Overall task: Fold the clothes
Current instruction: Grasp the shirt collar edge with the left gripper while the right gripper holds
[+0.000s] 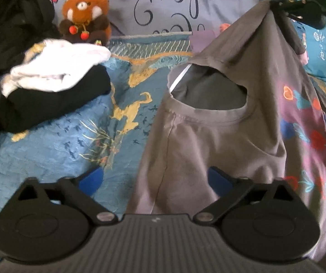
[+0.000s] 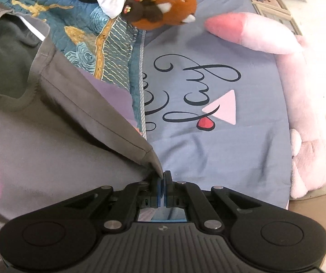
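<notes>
Right gripper (image 2: 163, 177) clamped on grey T-shirt (image 2: 60, 136) sleeve corner; left gripper (image 1: 156, 179) jaws apart, straddling shirt's shoulder, pads clear.

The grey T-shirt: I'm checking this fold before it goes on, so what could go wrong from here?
1. The right tongs pinch only a corner of the grey T-shirt, which could slip free.
2. The left tongs stand open around the fabric and may close on a bunched layer.
3. The hanging shirt could drag across the blue quilt.

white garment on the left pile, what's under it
A folded black garment lies directly under the white garment, both on the blue quilt. Anything deeper in the pile is covered.
</notes>
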